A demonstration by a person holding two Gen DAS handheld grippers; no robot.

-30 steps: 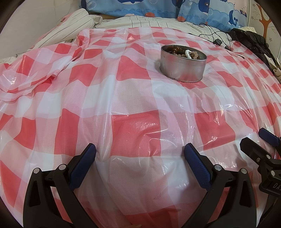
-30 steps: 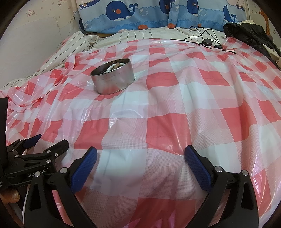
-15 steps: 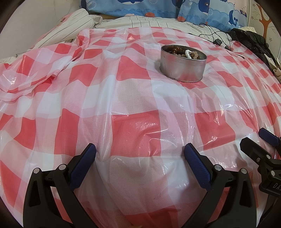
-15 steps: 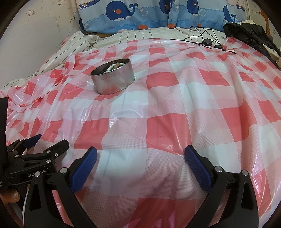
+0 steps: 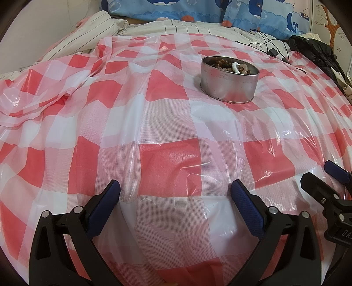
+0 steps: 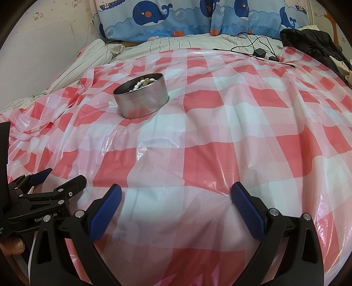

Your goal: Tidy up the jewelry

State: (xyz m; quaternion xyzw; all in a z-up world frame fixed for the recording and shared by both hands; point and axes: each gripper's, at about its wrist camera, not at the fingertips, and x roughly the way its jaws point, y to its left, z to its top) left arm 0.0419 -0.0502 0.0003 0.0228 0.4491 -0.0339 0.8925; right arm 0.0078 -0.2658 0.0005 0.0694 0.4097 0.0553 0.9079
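Straight ahead in the left wrist view, the left gripper [image 5: 175, 198] hangs low over a red-and-white checked plastic sheet [image 5: 169, 167] with its two blue-padded fingers [image 5: 103, 206] spread wide and nothing between them. The sheet is glossy and wrinkled, bunched into folds at the left. Farther back and a little to the right stands a round metal tin [image 5: 228, 87], upright on the sheet and well apart from the fingers. Inside it lies the jewelry: brownish bead strings [image 5: 220, 62] and a twisted white piece [image 5: 235, 67] resting on top near the far rim. At the right edge the right gripper [image 5: 323, 178] shows from the side, low beside the left one. Behind the sheet are a striped blanket [image 5: 88, 33], blue whale-print pillows [image 5: 176, 11], a black cable [image 5: 270, 47] and a dark jacket [image 5: 314, 50].

Turning to the right wrist view, the right gripper [image 6: 176, 198] is likewise spread wide and empty, hovering over the same sheet [image 6: 209, 158]. The tin [image 6: 143, 102] stands to the upper left, well apart, with white beads [image 6: 140, 83] visible against its far inner wall. At the lower left the left gripper [image 6: 59, 178] appears side-on, its fingers parted, and a fingertip of the hand [image 6: 16, 245] holding it peeks out below. The pillows [image 6: 176, 19], cable [image 6: 253, 46] and jacket [image 6: 312, 44] line the far side of the bed.
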